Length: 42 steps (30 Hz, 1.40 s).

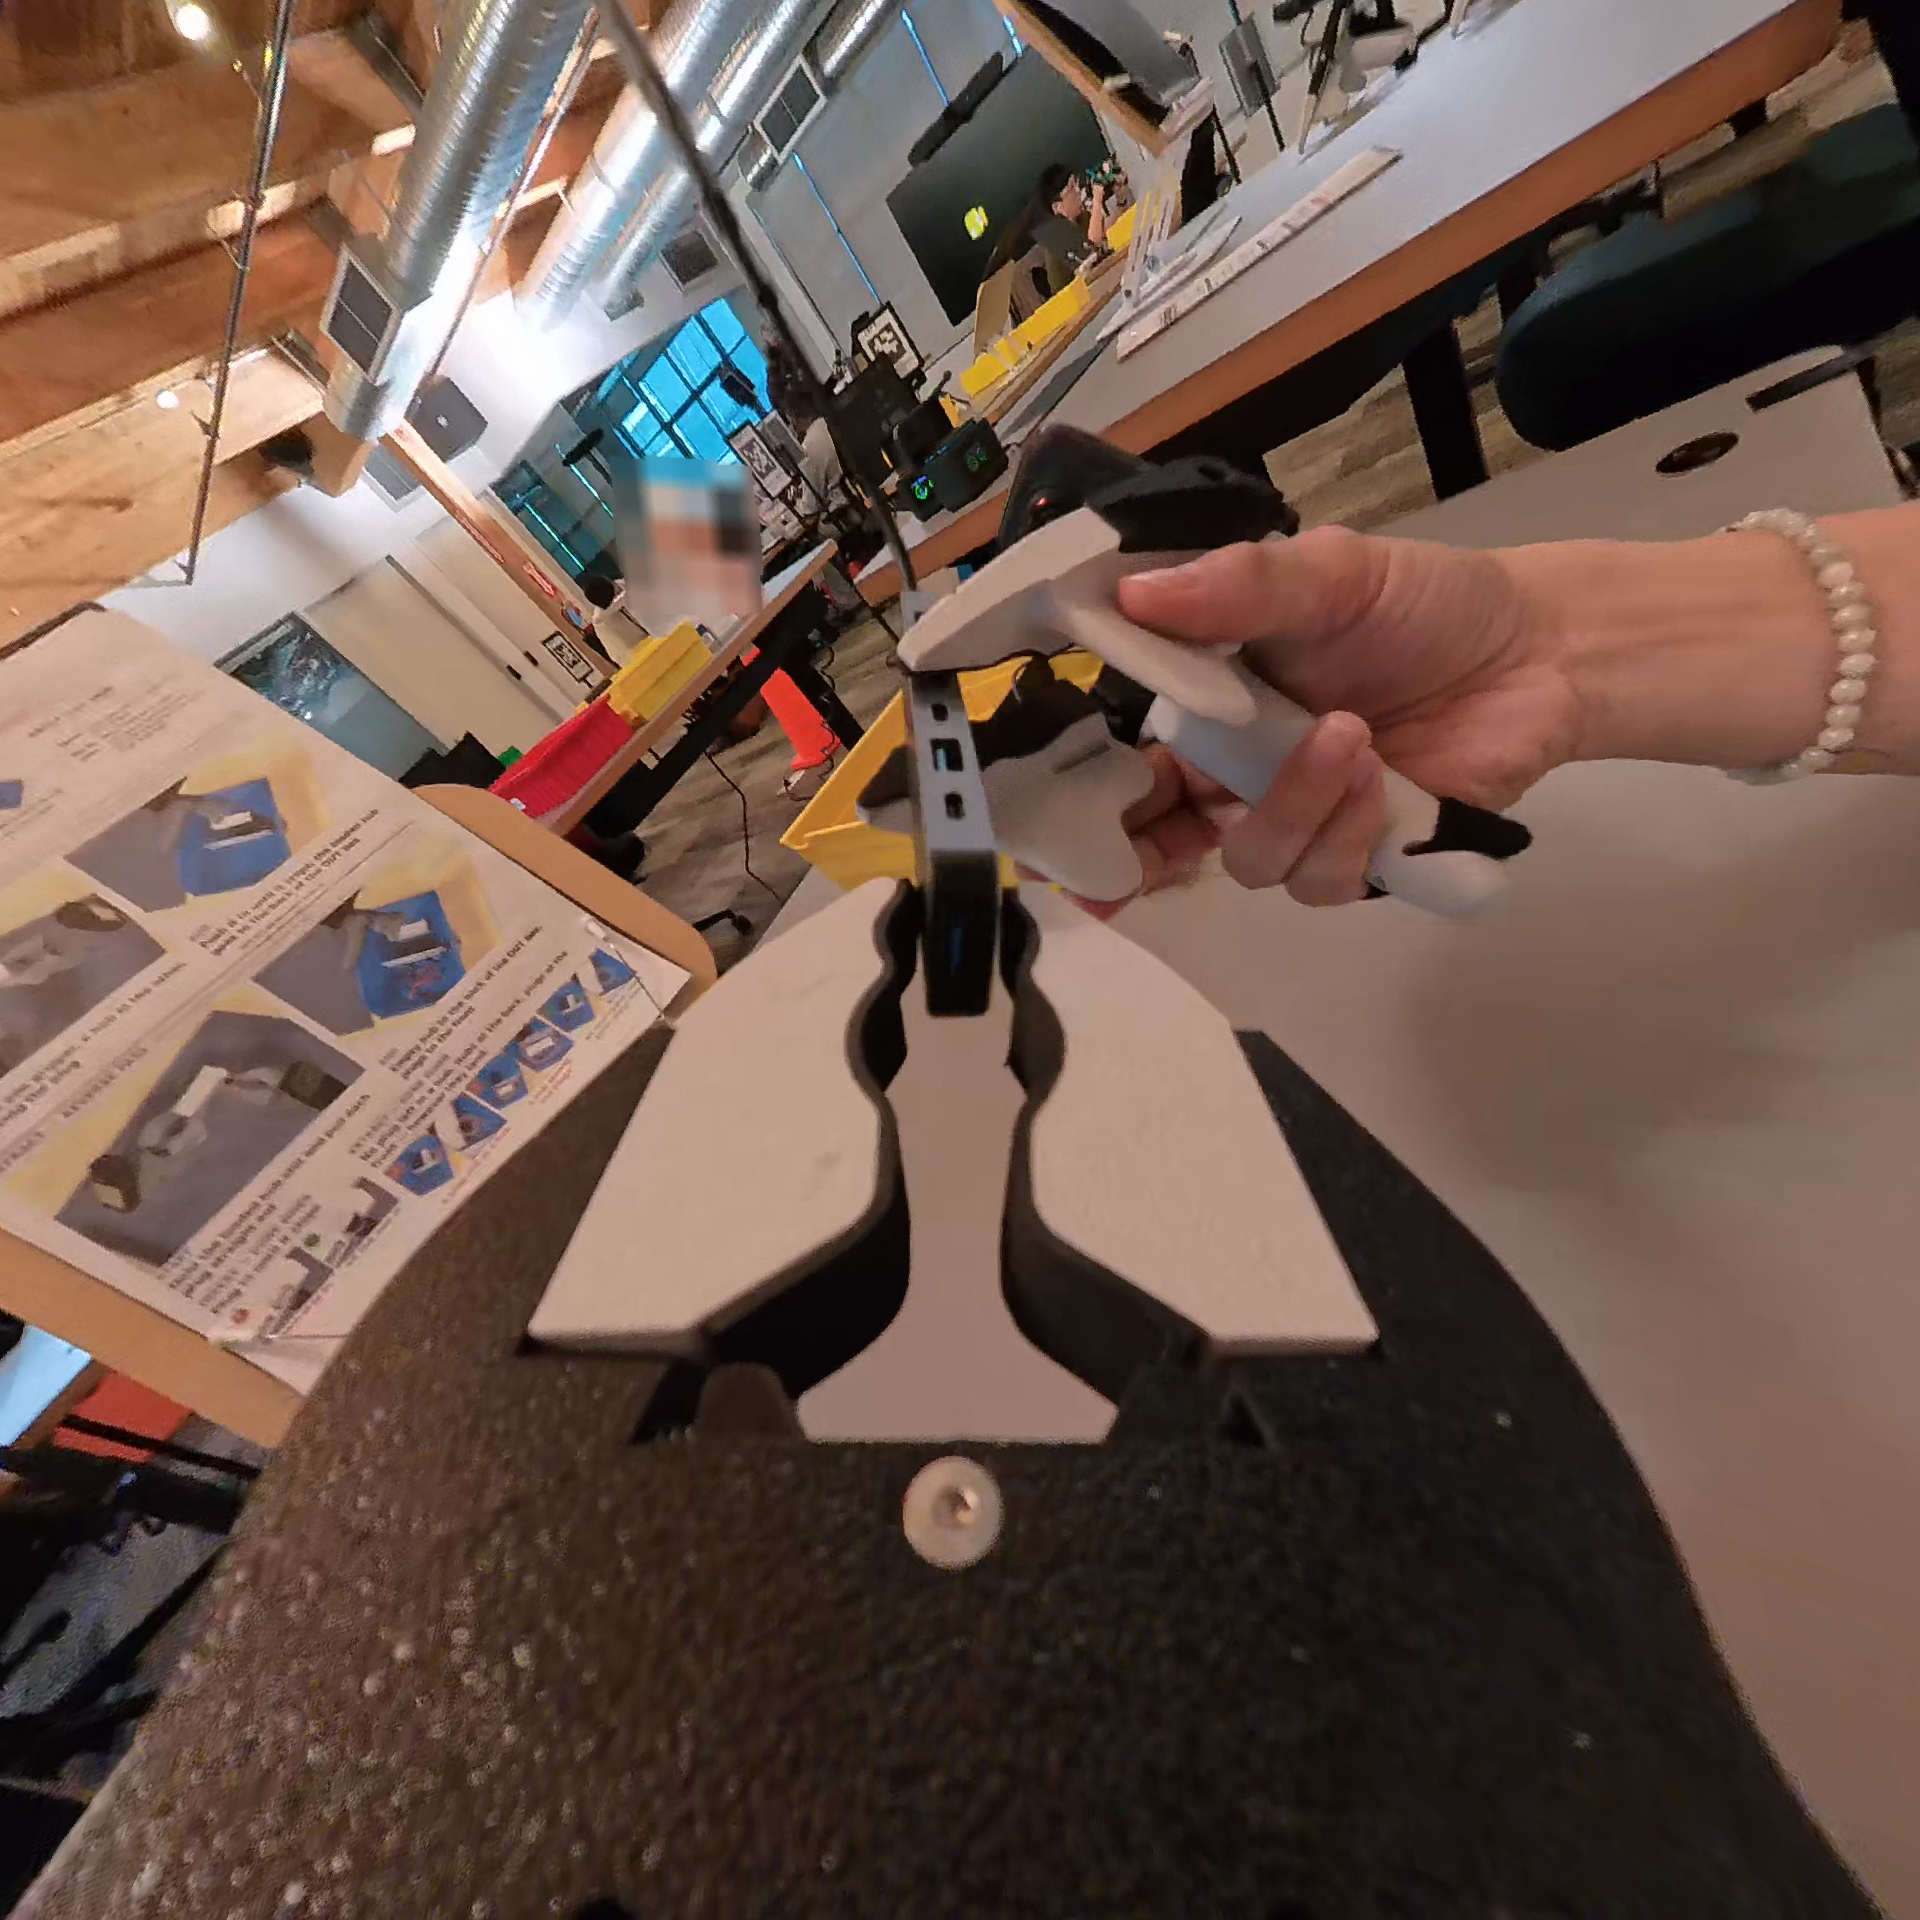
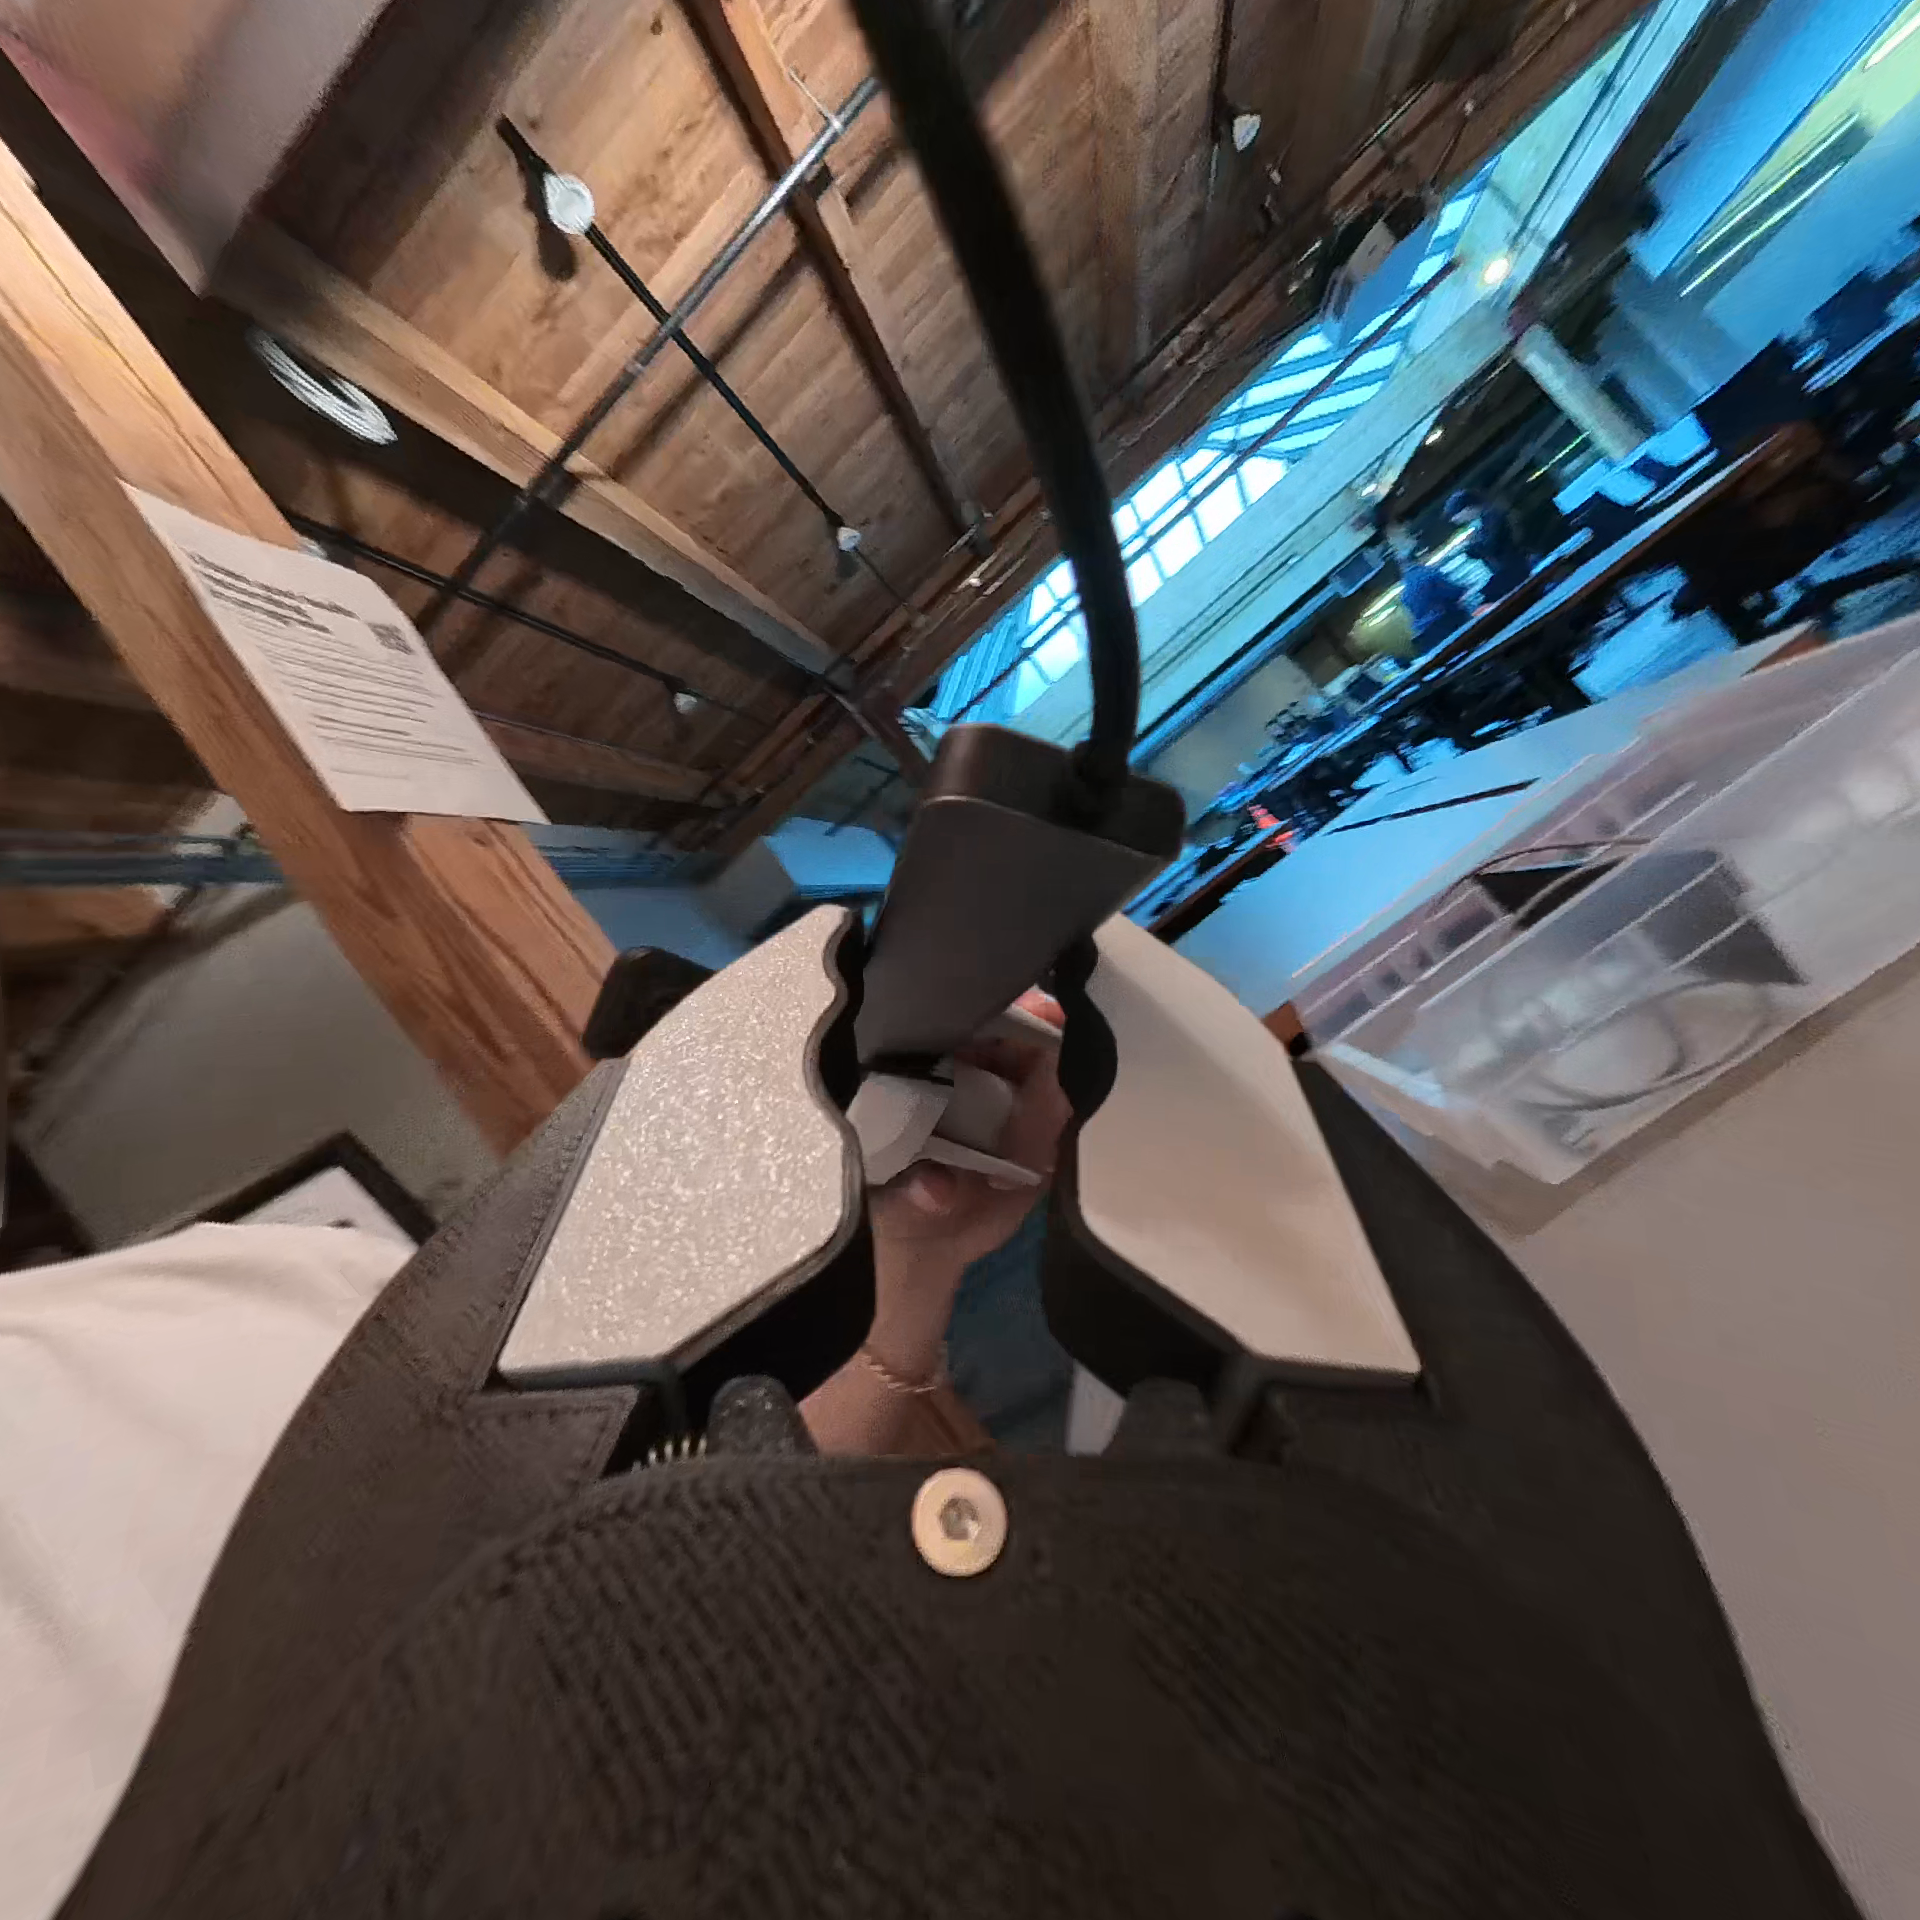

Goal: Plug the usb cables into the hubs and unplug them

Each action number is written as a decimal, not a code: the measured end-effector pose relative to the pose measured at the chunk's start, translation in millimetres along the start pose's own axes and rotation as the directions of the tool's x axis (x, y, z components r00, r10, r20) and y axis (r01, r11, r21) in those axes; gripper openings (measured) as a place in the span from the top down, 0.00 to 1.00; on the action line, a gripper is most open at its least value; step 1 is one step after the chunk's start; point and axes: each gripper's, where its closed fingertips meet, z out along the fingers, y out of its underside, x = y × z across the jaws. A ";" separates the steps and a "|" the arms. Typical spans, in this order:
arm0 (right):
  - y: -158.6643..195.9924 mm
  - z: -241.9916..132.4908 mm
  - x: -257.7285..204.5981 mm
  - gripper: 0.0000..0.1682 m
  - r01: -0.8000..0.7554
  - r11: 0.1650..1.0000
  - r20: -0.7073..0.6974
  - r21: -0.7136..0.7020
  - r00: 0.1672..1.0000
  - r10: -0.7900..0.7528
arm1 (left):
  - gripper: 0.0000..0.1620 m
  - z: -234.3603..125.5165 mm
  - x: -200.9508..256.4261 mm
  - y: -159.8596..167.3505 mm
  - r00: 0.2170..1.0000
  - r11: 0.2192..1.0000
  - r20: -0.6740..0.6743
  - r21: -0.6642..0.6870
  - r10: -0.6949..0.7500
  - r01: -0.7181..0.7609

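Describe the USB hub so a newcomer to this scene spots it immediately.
Start in the left wrist view at the grey table and the yellow bin at its far edge. In front of the bin, the left gripper and right gripper both clamp one slim dark grey bar, the USB hub. Unlike everything around it, it shows a row of ports and trails a black cable upward.

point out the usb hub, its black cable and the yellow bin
usb hub [image 1: 943, 774], left wrist view, on its port edge
black cable [image 2: 1049, 416], right wrist view, mid-length above the hub
yellow bin [image 1: 831, 831], left wrist view, on its near wall
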 end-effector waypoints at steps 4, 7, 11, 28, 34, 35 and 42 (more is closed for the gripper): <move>-11.1 -6.4 -3.2 0.80 0.144 0.989 -0.071 -0.006 0.987 -0.144 | 0.80 -4.0 2.8 -1.5 0.990 0.990 -0.045 0.041 -0.134 0.136; -14.0 -12.9 -3.8 0.80 0.238 0.969 -0.108 -0.071 0.964 -0.244 | 0.68 -4.5 6.0 5.6 0.944 0.950 -0.113 0.003 -0.309 0.311; -12.8 -19.3 -1.5 0.80 0.388 0.903 -0.154 -0.185 0.896 -0.416 | 0.62 -3.1 8.7 16.4 0.821 0.840 -0.178 -0.076 -0.542 0.537; 60.9 -33.5 42.0 0.80 0.304 0.652 -0.168 -0.695 0.813 -0.557 | 0.57 30.7 24.0 15.3 0.860 0.860 -0.173 -0.283 -0.481 0.424; 75.2 -32.3 49.7 0.80 0.303 0.582 -0.151 -0.755 0.783 -0.603 | 0.67 50.7 24.3 18.6 0.780 0.763 -0.123 -0.349 -0.613 0.544; 75.2 -32.6 49.5 0.80 0.304 0.579 -0.149 -0.757 0.782 -0.606 | 0.68 51.8 25.5 20.8 0.764 0.744 -0.118 -0.361 -0.634 0.562; 76.3 -41.5 57.9 0.80 0.288 0.527 -0.156 -0.800 0.748 -0.645 | 0.88 51.3 30.5 23.5 0.721 0.711 -0.136 -0.367 -0.679 0.600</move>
